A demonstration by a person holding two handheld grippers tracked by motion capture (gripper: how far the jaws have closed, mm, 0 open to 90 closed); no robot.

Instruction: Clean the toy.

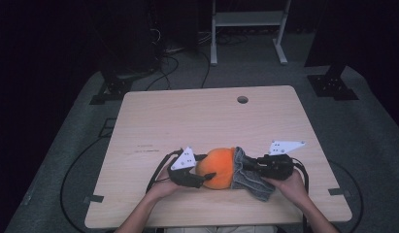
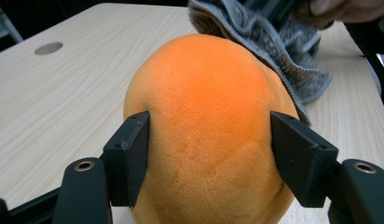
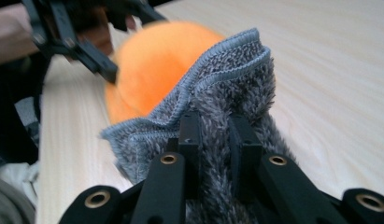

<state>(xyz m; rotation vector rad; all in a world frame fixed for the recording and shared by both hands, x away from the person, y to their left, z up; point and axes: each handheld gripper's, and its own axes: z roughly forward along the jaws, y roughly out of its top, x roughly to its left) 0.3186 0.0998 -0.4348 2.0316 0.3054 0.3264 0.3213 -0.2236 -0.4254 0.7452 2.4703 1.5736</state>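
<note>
Black jaws of the left gripper (image 2: 209, 158) press in on both flanks of the orange plush ball (image 2: 208, 126), apparently steadying it near the front edge of the wooden table (image 1: 187, 116) so it cannot roll. Against its far side, the right gripper (image 3: 216, 140) pinches a grey fleecy cloth (image 3: 227, 88), likely to wipe the ball. Its fuzzy pile looks soft and dents under the jaws.

No legible text

You'll find one faint line of small print on the table (image 1: 153, 124), left of centre, too small and blurred to read
</note>
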